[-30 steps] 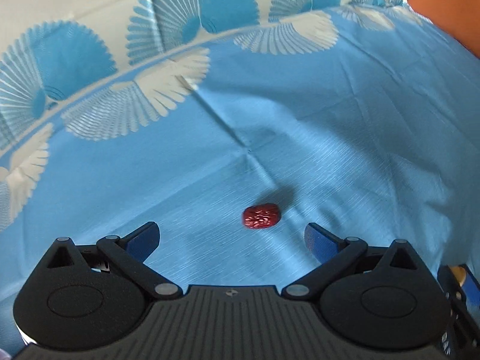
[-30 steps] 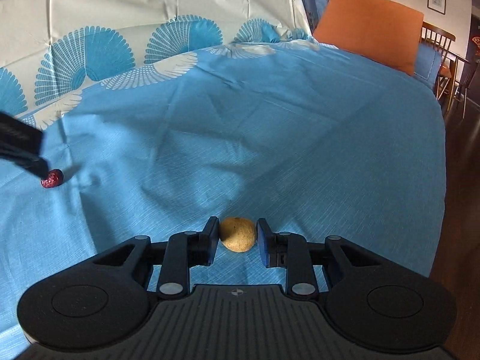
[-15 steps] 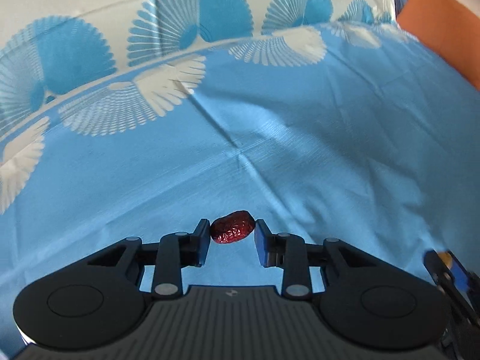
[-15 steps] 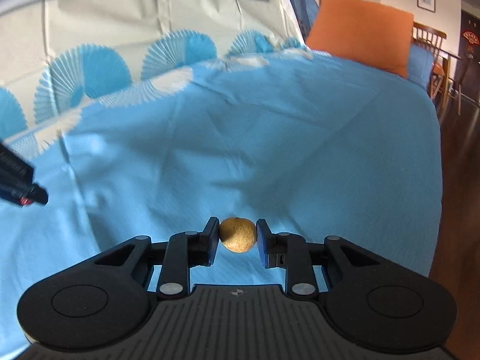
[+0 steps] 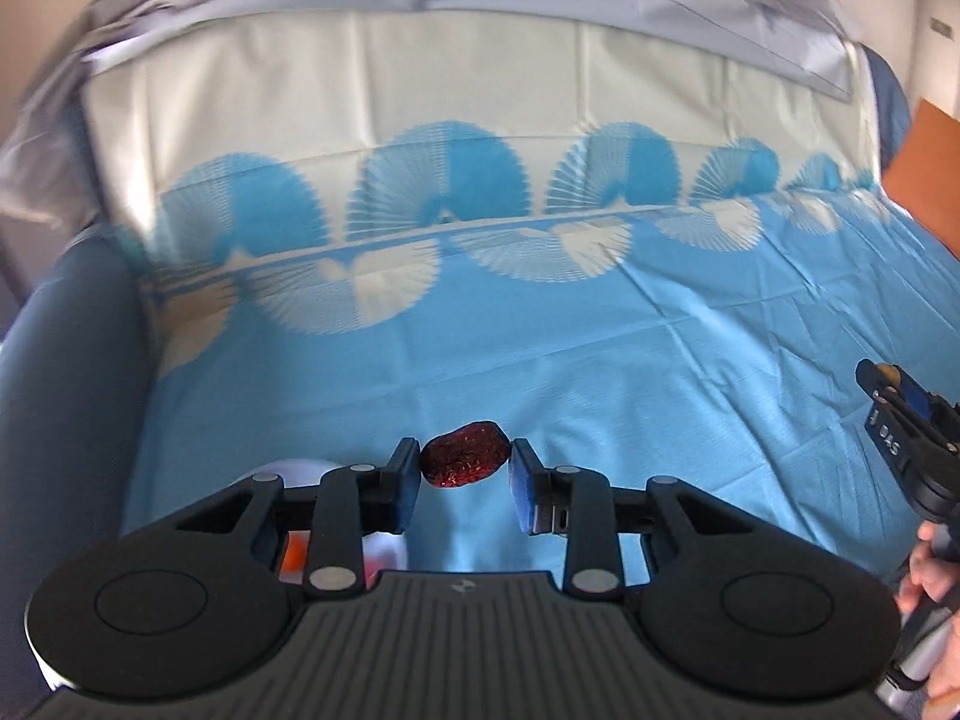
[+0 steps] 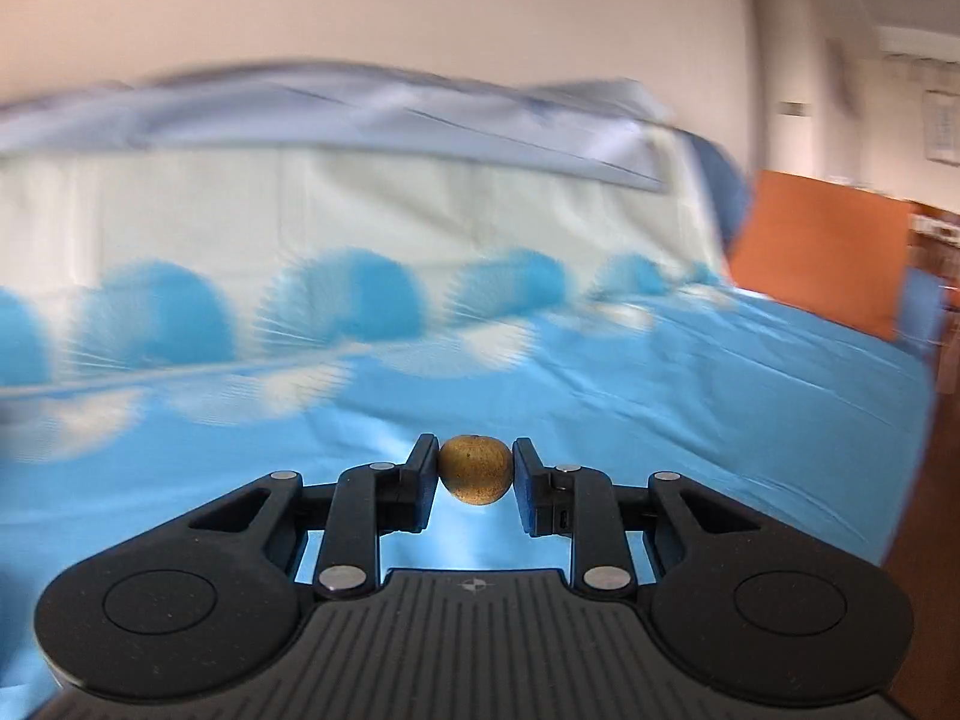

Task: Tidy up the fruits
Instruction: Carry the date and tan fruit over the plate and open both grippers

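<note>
My left gripper point(image 5: 463, 468) is shut on a wrinkled dark red date point(image 5: 463, 461) and holds it lifted above the blue cloth point(image 5: 660, 384). My right gripper point(image 6: 474, 471) is shut on a round tan-brown fruit point(image 6: 475, 468), also held above the cloth. The right gripper also shows at the right edge of the left wrist view point(image 5: 894, 414), with the tan fruit between its fingers.
A white container with something orange in it point(image 5: 300, 540) shows partly behind my left fingers. The blue cloth covers a sofa with a patterned backrest point(image 5: 450, 138) and a dark armrest point(image 5: 66, 396) at left. An orange cushion point(image 6: 822, 264) lies at far right.
My left gripper closed on the date and lifted it off the cloth. Both grippers have risen and tilted up, so the backrest now fills the views. The right view is motion-blurred.
</note>
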{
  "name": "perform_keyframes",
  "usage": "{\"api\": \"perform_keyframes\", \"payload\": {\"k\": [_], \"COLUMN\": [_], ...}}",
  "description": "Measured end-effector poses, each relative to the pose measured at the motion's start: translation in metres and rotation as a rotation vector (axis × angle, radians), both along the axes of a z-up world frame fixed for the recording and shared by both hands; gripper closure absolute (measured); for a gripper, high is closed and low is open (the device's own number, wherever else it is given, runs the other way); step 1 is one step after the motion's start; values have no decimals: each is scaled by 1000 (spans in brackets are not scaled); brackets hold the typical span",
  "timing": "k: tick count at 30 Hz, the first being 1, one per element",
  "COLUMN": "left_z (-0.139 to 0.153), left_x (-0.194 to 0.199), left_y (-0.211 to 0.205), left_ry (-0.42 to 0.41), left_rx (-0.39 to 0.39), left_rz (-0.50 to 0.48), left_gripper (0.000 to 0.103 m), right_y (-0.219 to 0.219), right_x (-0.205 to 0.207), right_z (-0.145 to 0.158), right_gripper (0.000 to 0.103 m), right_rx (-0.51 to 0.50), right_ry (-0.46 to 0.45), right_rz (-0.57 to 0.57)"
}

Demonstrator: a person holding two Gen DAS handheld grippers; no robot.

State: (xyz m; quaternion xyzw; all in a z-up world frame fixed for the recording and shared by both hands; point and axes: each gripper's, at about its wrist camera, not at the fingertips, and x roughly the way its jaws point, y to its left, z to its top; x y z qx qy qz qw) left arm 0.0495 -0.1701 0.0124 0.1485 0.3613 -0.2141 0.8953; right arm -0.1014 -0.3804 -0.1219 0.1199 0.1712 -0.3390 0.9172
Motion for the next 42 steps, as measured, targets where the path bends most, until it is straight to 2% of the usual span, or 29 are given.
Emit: {"api": "perform_keyframes", "payload": {"k": [6, 10, 15, 19, 24, 35, 42], "left_z": [28, 32, 31, 30, 31, 14, 0], "left_x": [-53, -85, -109, -114, -110, -91, -64], "left_y": [81, 126, 165, 182, 192, 187, 188], "left_ry": [2, 8, 7, 9, 1, 45, 72], "left_rx": [-39, -60, -74, -83, -95, -68, -51], "left_rz": [102, 147, 189, 235, 274, 278, 297], "left_gripper": [68, 68, 68, 68, 68, 68, 68], "right_y": [85, 139, 191, 212, 218, 221, 228], "right_x": [-35, -52, -64, -66, -57, -46, -26], "right_z": [59, 71, 82, 92, 97, 85, 78], "right_gripper": [75, 75, 75, 75, 75, 75, 75], "right_rx": [92, 162, 123, 86, 60, 68, 51], "right_ry": [-37, 0, 45, 54, 70, 125, 163], "right_rz": [330, 472, 600, 659, 694, 708, 756]}}
